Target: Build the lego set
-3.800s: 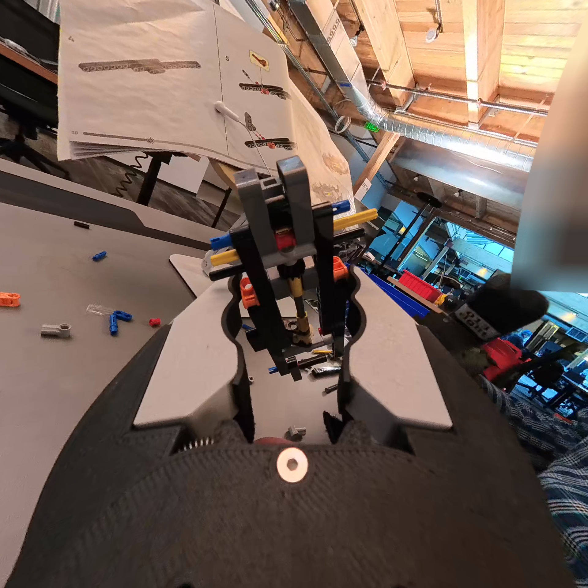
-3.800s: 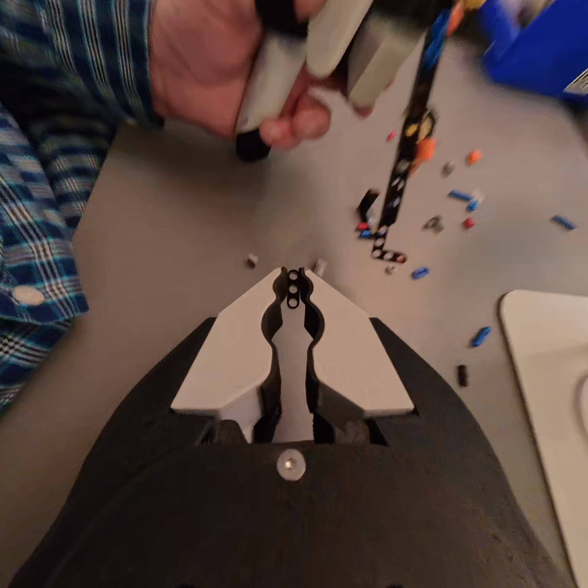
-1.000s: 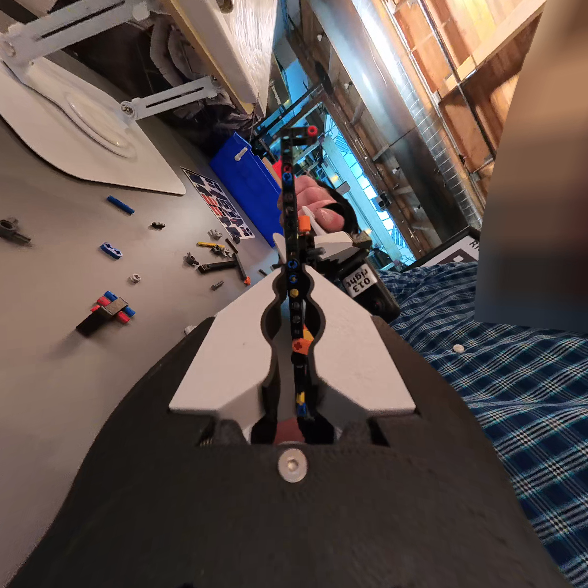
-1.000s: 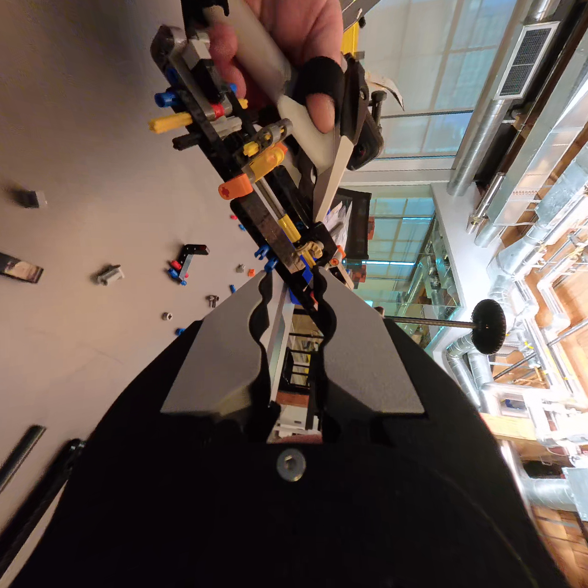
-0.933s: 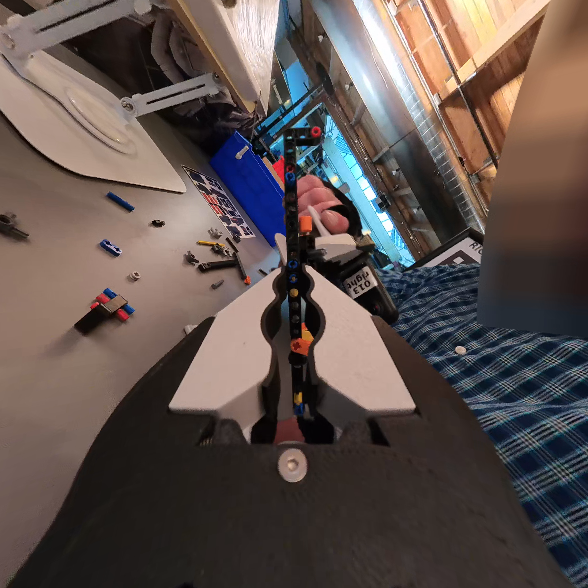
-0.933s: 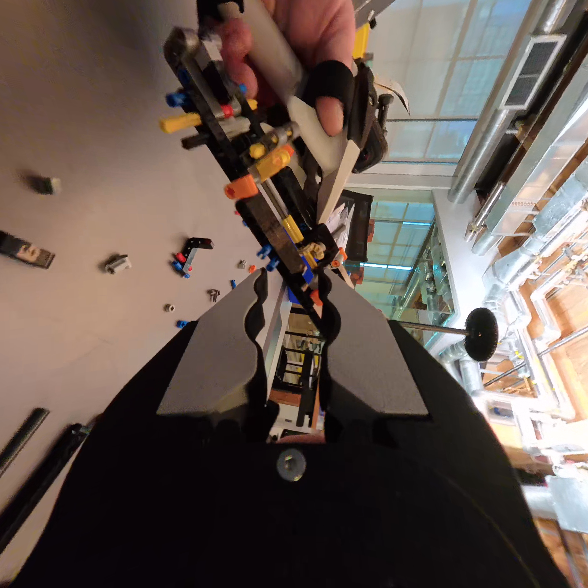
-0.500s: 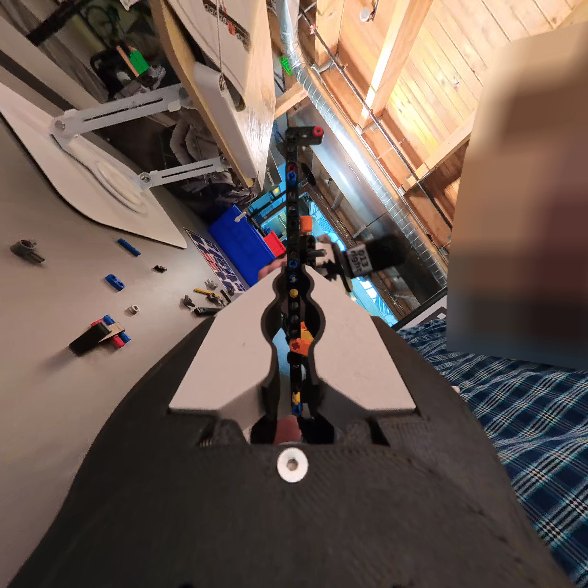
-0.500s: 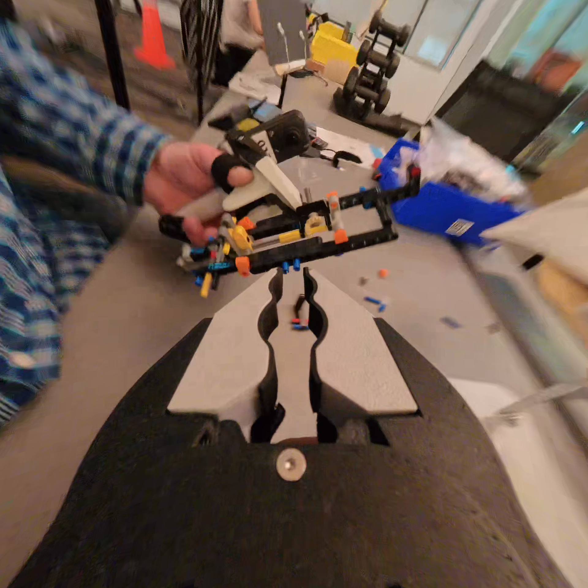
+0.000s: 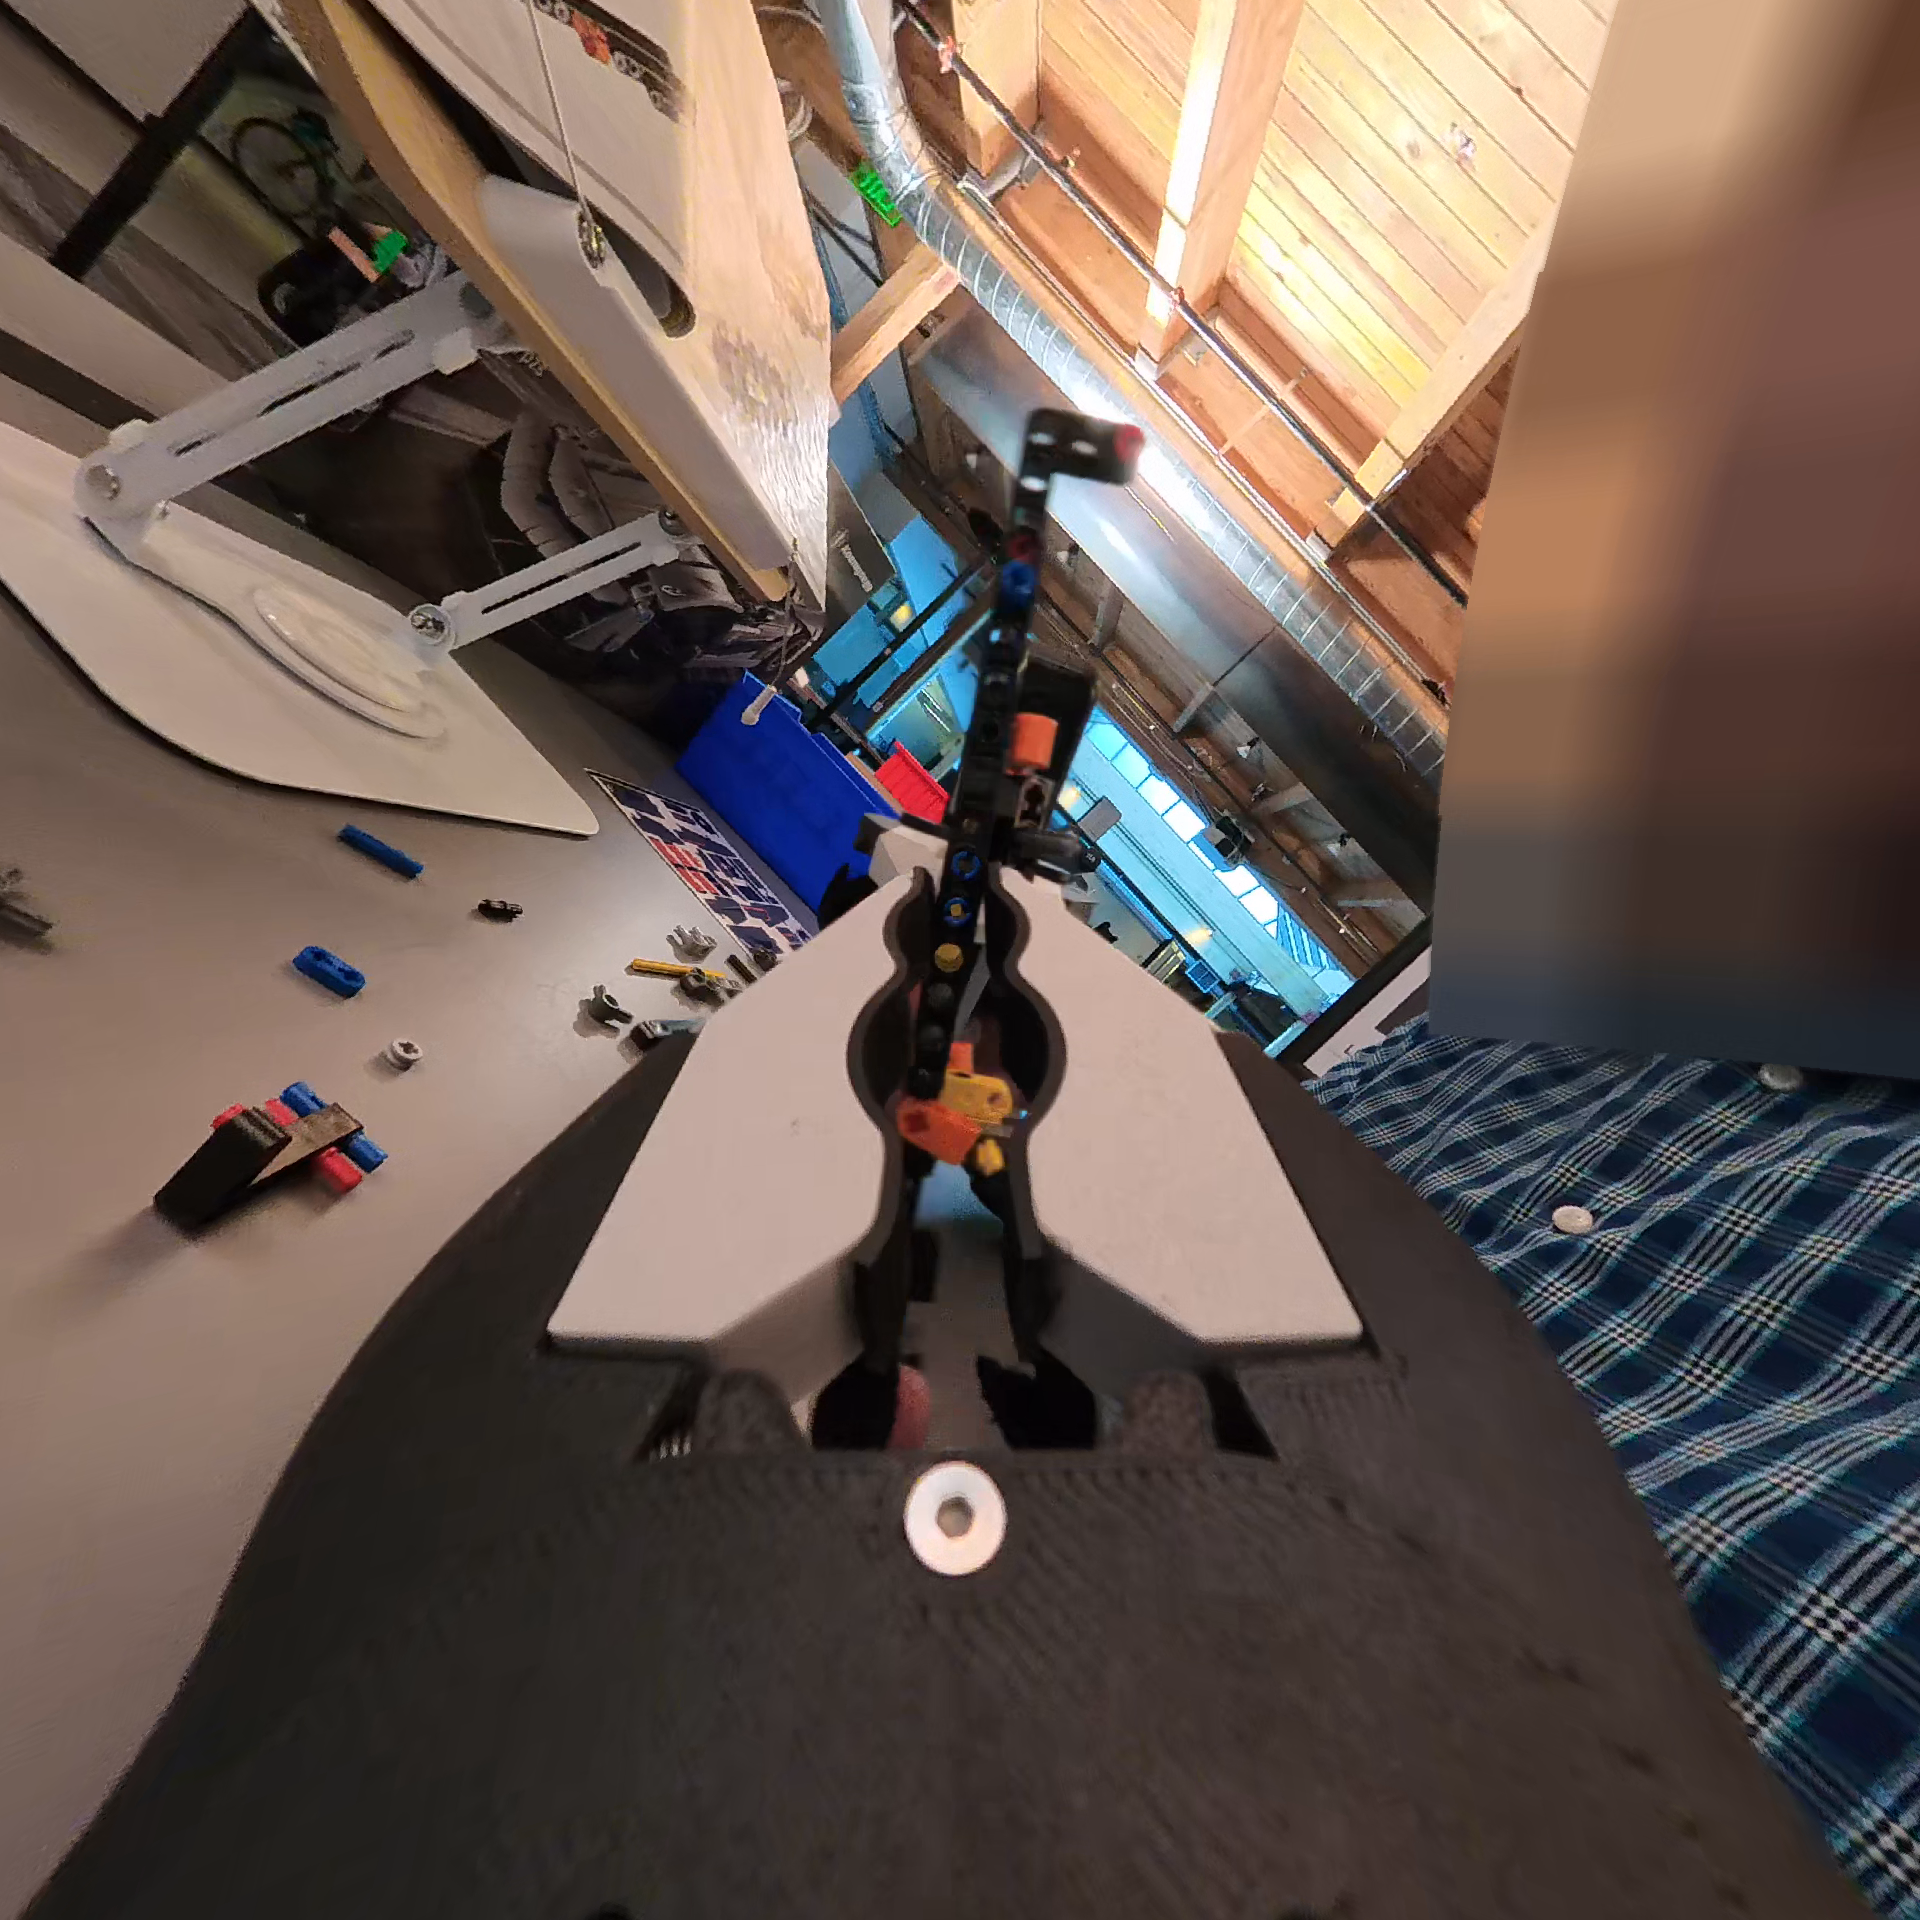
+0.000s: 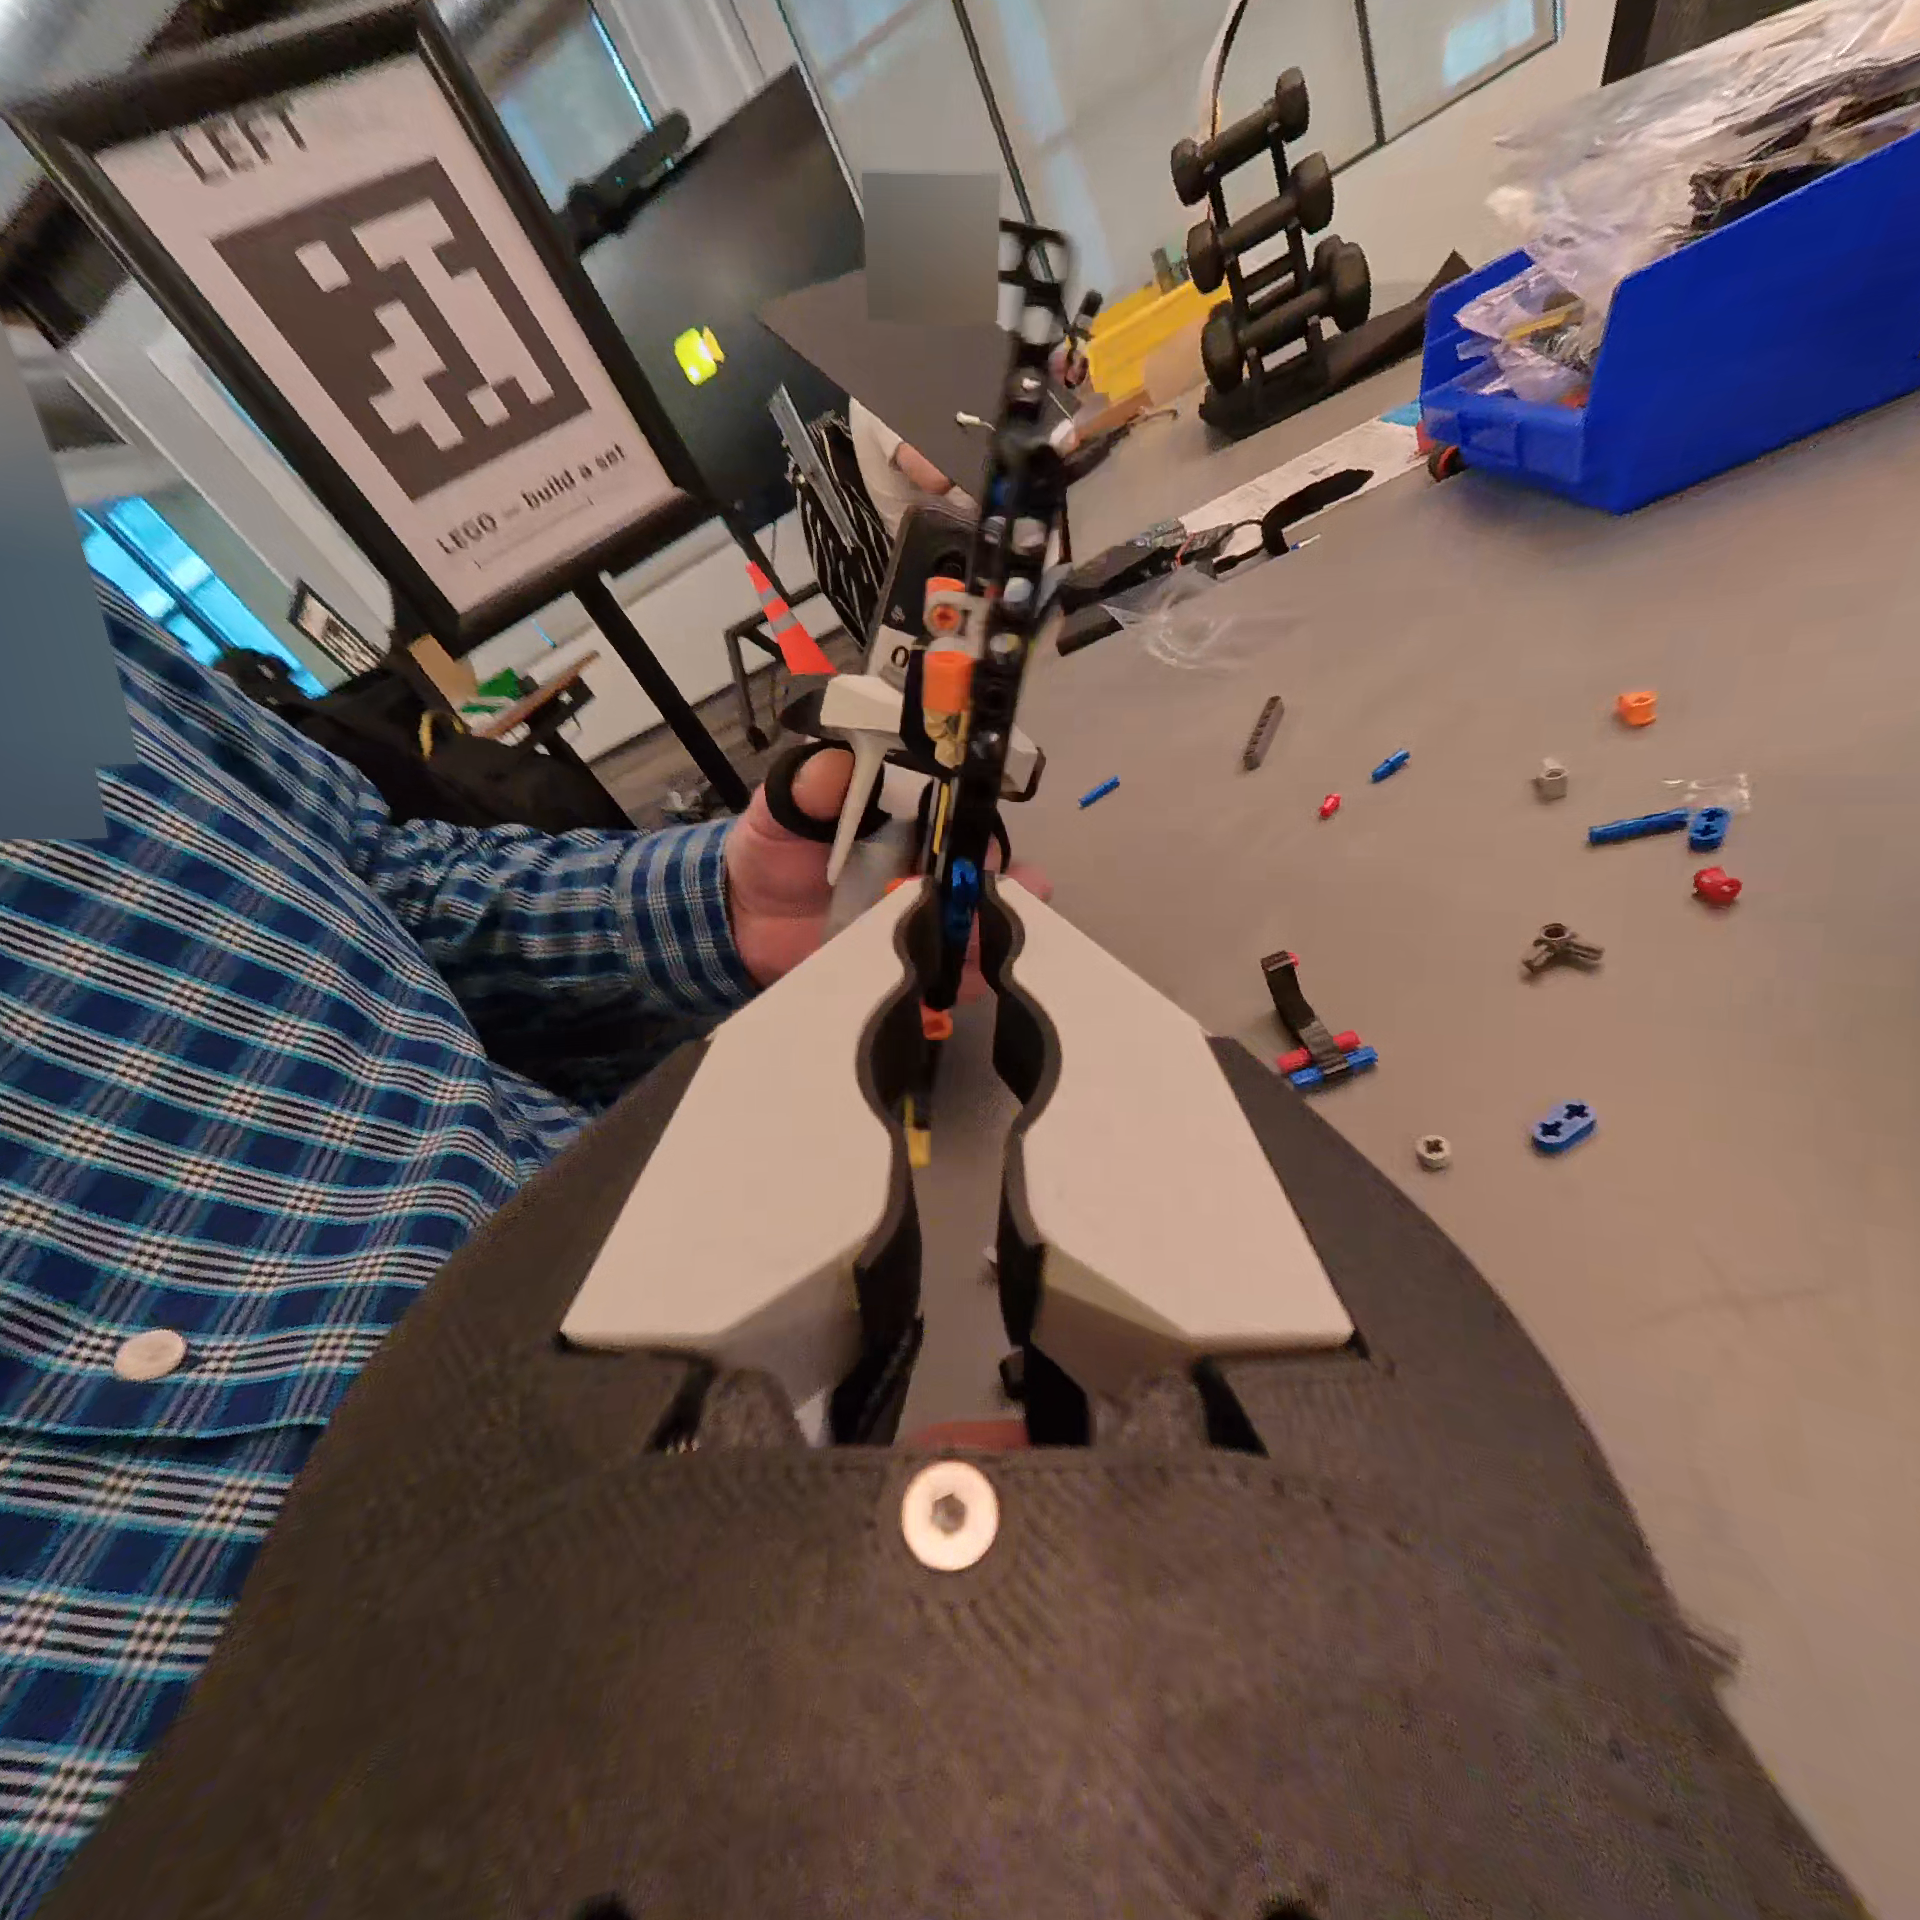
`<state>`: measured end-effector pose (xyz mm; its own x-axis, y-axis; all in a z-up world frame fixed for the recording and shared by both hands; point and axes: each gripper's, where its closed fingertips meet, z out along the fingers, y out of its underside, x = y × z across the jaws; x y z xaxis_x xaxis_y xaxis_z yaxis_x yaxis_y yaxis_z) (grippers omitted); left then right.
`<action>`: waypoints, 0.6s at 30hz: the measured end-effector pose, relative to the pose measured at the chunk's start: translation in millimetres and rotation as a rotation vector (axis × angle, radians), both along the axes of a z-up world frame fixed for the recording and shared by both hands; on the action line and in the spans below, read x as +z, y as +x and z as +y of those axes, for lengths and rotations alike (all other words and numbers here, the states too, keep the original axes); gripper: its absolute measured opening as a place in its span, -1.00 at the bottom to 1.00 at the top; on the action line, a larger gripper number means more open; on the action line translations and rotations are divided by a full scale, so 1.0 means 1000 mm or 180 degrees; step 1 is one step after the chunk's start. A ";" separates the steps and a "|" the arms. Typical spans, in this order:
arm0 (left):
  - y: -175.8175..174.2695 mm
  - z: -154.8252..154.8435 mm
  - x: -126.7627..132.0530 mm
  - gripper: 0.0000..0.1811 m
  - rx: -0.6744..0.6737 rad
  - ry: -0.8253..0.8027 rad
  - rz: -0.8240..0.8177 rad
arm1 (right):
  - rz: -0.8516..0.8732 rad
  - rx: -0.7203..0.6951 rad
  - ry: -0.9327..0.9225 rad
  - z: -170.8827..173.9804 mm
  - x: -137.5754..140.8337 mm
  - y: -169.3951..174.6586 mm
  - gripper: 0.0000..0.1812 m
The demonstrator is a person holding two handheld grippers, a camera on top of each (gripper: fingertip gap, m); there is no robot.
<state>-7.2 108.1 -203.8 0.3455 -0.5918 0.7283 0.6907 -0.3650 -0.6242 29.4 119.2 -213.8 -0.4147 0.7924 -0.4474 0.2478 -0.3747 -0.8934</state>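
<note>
The lego assembly (image 9: 997,727), a long black beam with orange, yellow and blue parts, stands upright in the air. My left gripper (image 9: 958,894) is shut on it, with the wider part in the hollow between the fingers. In the right wrist view the assembly (image 10: 1013,499) is seen edge-on. My right gripper (image 10: 956,904) has its jaws closed narrowly on the beam's lower end, at a blue pin. The left gripper's white handle (image 10: 862,727) and a hand sit just behind. A white part of the right gripper (image 9: 883,836) peeks out past the left fingertips.
Loose pieces lie on the grey table (image 10: 1558,1351): a black part with red and blue pins (image 10: 1320,1029), blue links (image 10: 1562,1129), a red piece (image 10: 1714,886). A blue bin (image 10: 1662,343) stands far right. A white stand base (image 9: 260,665) carries the instruction board. A plaid sleeve (image 10: 260,987) is at left. One gripper's finger ends stand about 5 centimeters off the other's. Both grippers' tips are roughly 20 centimeters from the red piece (image 10: 1714,886).
The right gripper has swung from beside the assembly to its lower end and now has the beam between its jaws. The left gripper has kept its hold and tilted slightly.
</note>
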 end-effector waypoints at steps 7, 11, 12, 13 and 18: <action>0.011 -0.004 0.003 -0.65 -0.0124 0.0145 0.0095 | 0.0047 0.0066 -0.0392 0.001 0.003 -0.004 -1.00; 0.014 -0.004 0.001 -0.68 -0.0134 0.0148 0.0151 | 0.0021 0.0046 -0.0426 0.000 0.000 -0.006 -1.00; 0.012 -0.003 -0.001 -0.69 -0.0122 0.0123 0.0146 | 0.0002 0.0027 -0.0411 0.001 -0.002 -0.007 -1.00; 0.010 -0.002 -0.003 -0.73 -0.0110 0.0100 0.0143 | -0.0018 0.0016 -0.0402 0.001 -0.004 -0.008 -1.00; 0.004 0.003 -0.006 -0.85 -0.0051 -0.0015 0.0112 | -0.0084 0.0023 -0.0534 0.004 -0.009 -0.011 -0.99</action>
